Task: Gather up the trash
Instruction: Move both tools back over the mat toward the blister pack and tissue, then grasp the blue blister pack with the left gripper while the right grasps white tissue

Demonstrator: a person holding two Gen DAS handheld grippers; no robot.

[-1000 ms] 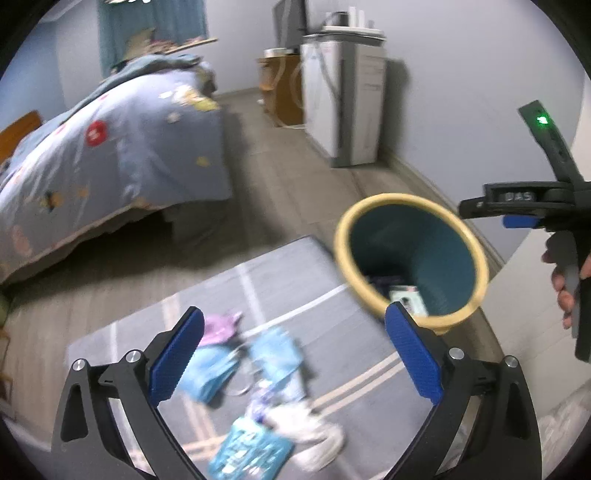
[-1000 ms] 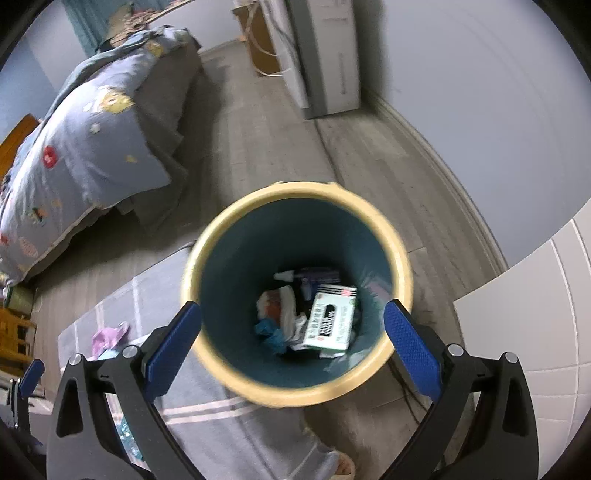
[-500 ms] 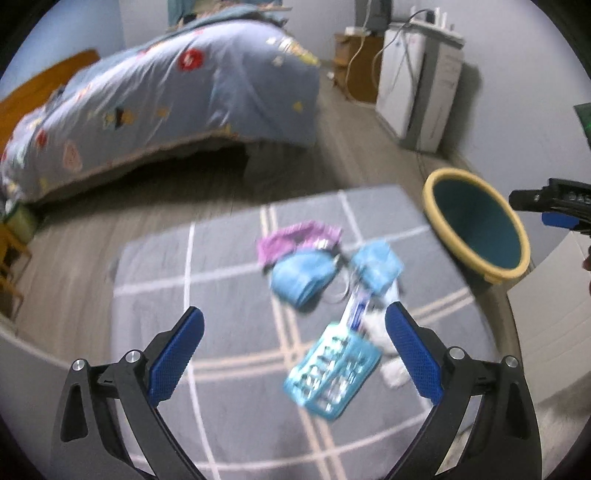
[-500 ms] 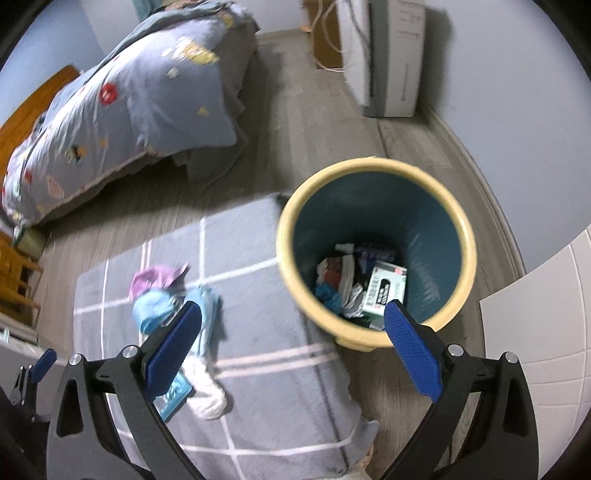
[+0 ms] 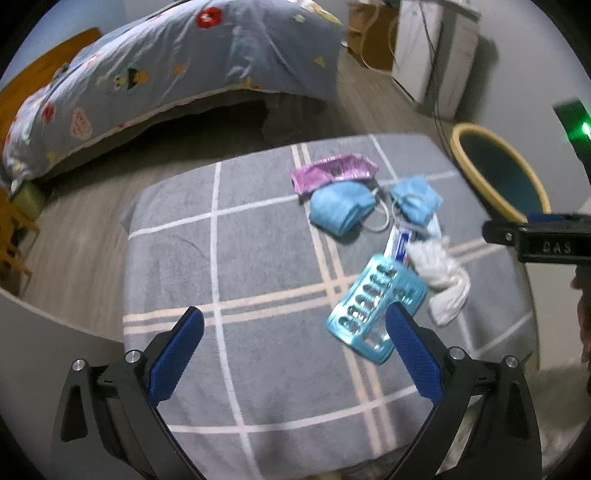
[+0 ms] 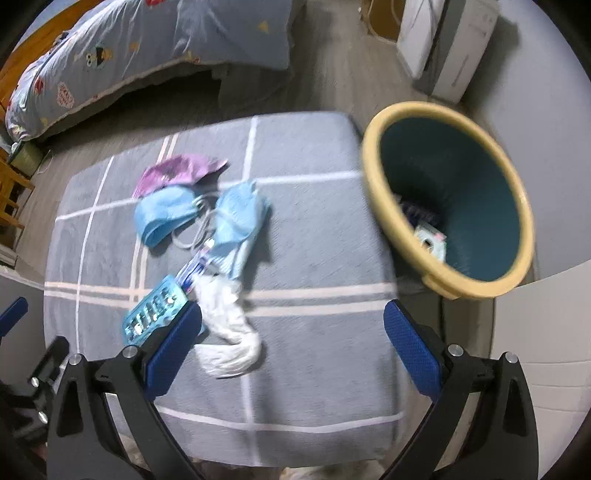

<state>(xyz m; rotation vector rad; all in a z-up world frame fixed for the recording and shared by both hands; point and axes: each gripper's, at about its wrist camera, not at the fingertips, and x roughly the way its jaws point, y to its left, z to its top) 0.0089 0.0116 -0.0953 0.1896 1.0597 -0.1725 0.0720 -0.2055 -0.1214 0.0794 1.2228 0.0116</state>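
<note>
Trash lies on a grey checked mat [image 5: 258, 236]: a purple wrapper [image 5: 332, 171], two blue face masks [image 5: 341, 210] [image 5: 415, 199], a toothpaste tube [image 5: 399, 243], a teal blister pack [image 5: 376, 306] and a white crumpled tissue [image 5: 441, 277]. The same pile shows in the right wrist view, with the blister pack [image 6: 155, 314] and the tissue [image 6: 229, 325]. A yellow-rimmed teal bin [image 6: 447, 199] stands right of the mat and holds trash. My left gripper [image 5: 293, 356] is open and empty above the mat's near part. My right gripper [image 6: 291, 349] is open and empty, right of the tissue.
A bed with a blue patterned quilt [image 5: 166, 70] stands beyond the mat. A white appliance [image 5: 432, 51] and a wooden cabinet [image 5: 373, 33] stand against the far wall. A white surface [image 6: 546, 332] lies to the right, below the bin. Wooden furniture [image 5: 14, 236] is at far left.
Both grippers have swung left and back from the bin toward the trash pile. The right gripper no longer looks straight into the bin. Both stay open and empty.
</note>
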